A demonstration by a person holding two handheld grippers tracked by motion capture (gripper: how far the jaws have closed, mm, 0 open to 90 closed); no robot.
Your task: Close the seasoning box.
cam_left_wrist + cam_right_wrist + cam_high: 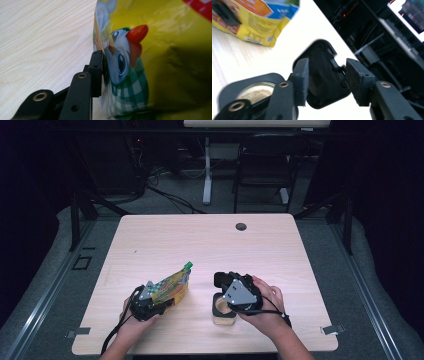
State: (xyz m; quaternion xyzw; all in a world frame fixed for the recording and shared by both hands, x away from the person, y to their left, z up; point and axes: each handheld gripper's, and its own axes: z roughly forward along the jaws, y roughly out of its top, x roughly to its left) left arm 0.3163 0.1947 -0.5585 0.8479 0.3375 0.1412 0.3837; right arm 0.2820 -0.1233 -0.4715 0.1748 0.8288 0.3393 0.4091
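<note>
Yellow foil with a cartoon hen marked the spouted food pouch [172, 286], which lay tilted at the near left of the wooden table [200, 240], its green cap [188, 265] pointing far. The left gripper [161, 306] was clamped on the pouch's near end, one pad pressed against the print. Just right of it, the right gripper [223, 281] hovered with jaws apart around the black hinged lid [324, 75] of a small container [223, 312] holding pale powder, pads not touching it.
</note>
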